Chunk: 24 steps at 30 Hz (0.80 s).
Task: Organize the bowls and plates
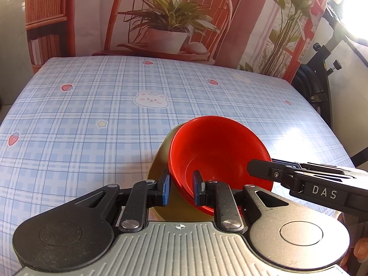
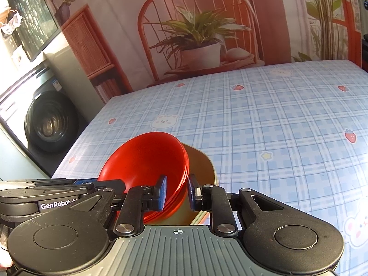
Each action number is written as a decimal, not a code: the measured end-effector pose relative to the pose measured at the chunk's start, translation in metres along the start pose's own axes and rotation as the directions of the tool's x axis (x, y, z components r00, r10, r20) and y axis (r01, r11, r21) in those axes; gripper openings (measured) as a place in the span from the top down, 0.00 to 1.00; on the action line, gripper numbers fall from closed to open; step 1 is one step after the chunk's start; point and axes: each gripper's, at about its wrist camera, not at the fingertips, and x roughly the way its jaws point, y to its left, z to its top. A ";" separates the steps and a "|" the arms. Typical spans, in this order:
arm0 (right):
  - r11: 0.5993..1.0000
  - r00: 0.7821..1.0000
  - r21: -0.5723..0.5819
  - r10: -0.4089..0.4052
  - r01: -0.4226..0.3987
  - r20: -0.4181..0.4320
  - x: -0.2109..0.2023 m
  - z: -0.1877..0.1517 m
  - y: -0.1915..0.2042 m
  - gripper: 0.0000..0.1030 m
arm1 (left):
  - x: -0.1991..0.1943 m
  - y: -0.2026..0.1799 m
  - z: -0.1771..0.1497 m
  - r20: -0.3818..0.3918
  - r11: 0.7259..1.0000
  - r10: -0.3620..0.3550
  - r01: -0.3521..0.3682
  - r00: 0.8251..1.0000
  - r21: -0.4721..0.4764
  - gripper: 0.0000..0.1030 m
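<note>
A stack of red bowls [image 1: 216,147] sits nested on an olive-yellow plate [image 1: 161,161] and is tilted. My left gripper [image 1: 181,186] has its jaws around the near left rim of the red stack, one pad inside and one outside. My right gripper [image 2: 177,192] clamps the rim on the opposite side of the red bowls [image 2: 147,158], with the olive plate [image 2: 202,168] beside its right finger. Each gripper shows in the other's view: the right one in the left wrist view [image 1: 299,177], the left one in the right wrist view [image 2: 69,188].
The table [image 1: 92,115] wears a blue plaid cloth with bears and strawberries. A printed backdrop of a chair and plants hangs behind it. A black stand [image 1: 319,69] is off the right edge. A washing machine [image 2: 46,119] stands left of the table.
</note>
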 end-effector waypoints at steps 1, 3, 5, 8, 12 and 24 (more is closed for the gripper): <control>1.000 1.000 -0.001 -0.002 0.002 0.001 0.000 0.000 0.001 0.81 | 0.000 0.000 0.000 0.001 1.000 0.004 -0.004 1.000 0.003 0.79; 1.000 1.000 -0.004 -0.004 0.004 0.006 -0.001 0.000 0.001 0.79 | -0.002 0.000 0.002 0.006 1.000 0.011 -0.011 1.000 0.006 0.79; 1.000 1.000 -0.006 -0.005 0.005 0.010 -0.003 0.001 0.002 0.79 | -0.003 0.000 0.003 0.012 1.000 0.017 -0.017 1.000 0.005 0.79; 1.000 1.000 -0.012 -0.007 0.008 0.025 -0.007 0.002 0.002 0.78 | -0.009 -0.001 0.004 0.026 1.000 0.029 -0.029 0.999 0.002 0.79; 1.000 0.999 -0.019 -0.002 0.003 0.045 -0.014 0.006 0.003 0.78 | -0.017 -0.003 0.005 0.052 0.999 0.041 -0.041 0.998 0.001 0.79; 0.996 0.984 -0.080 -0.035 0.050 0.176 -0.056 0.026 0.012 0.66 | -0.066 -0.015 0.020 0.181 0.994 0.101 -0.108 0.978 0.027 0.60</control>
